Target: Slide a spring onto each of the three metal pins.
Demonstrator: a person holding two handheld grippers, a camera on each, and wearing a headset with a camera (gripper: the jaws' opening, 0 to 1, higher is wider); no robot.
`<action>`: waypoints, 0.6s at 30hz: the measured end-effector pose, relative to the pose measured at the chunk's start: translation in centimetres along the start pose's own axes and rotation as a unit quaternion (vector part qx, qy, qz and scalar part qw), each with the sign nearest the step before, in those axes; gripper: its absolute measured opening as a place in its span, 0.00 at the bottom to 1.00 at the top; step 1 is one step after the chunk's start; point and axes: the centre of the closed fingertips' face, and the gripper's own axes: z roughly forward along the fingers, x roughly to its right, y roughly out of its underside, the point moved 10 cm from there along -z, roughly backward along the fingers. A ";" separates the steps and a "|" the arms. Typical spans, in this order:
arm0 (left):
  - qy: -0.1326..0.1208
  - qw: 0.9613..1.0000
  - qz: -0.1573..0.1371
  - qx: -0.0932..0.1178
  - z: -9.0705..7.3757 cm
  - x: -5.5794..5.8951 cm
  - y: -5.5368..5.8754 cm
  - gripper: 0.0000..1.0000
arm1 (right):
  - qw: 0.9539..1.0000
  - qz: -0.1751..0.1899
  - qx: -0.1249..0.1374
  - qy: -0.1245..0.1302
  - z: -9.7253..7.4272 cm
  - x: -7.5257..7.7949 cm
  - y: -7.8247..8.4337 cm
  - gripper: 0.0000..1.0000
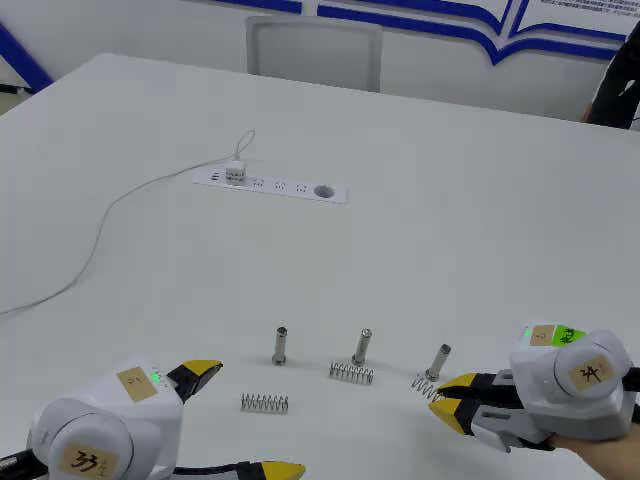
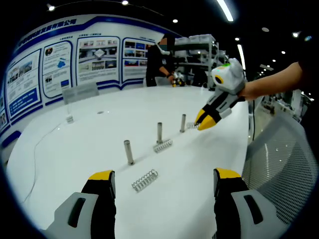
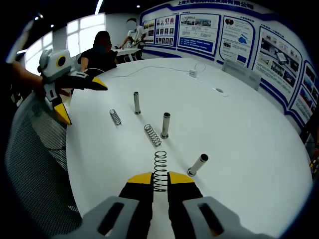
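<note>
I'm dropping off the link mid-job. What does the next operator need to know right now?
Left tool: open, holding nothing, with the left spring lying just ahead of it.
Right tool: shut on the end of the right spring, beside the right pin.
Middle spring lies at the foot of the middle pin. Left pin stands bare.
Done: no spring is on a pin yet. Left: all three.

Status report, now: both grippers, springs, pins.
Right gripper shut on end of one spring. Left gripper open, empty. Three pins bare, two springs loose on table. Nothing in the way.
</note>
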 end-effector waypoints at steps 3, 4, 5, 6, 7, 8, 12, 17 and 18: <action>0.007 1.000 0.004 -0.002 0.1 0.2 0.0 0.82 | 1.000 -0.004 0.004 -0.002 0.0 -0.4 -0.5 0.11; 0.009 1.000 0.005 -0.002 0.1 0.3 0.0 0.82 | 1.000 -0.005 0.005 -0.002 0.0 -0.5 -0.6 0.11; 0.011 1.000 0.006 -0.003 0.2 0.3 0.0 0.82 | 1.000 -0.007 0.007 -0.003 0.0 -0.6 -0.8 0.11; 0.014 1.000 0.007 -0.002 0.2 0.4 0.0 0.82 | 1.000 -0.009 0.009 -0.006 -0.1 -0.8 -1.0 0.11; 0.015 1.000 0.008 -0.002 0.2 0.5 0.0 0.81 | 1.000 -0.010 0.010 -0.007 -0.1 -0.9 -1.2 0.11; 0.017 1.000 0.008 -0.001 0.2 0.5 -0.1 0.81 | 1.000 -0.013 0.011 -0.010 -0.1 -1.1 -1.4 0.11; 0.019 1.000 0.008 0.004 0.3 0.6 -0.2 0.80 | 0.999 -0.028 0.020 -0.016 -0.3 -1.7 -2.2 0.11; 0.021 1.000 0.013 0.008 0.3 0.6 -0.6 0.78 | 0.998 -0.054 0.027 -0.028 -0.6 -2.4 -3.1 0.11; 0.021 1.000 0.013 0.010 0.3 0.5 -0.7 0.77 | 0.997 -0.062 0.023 -0.031 -0.6 -2.5 -3.2 0.11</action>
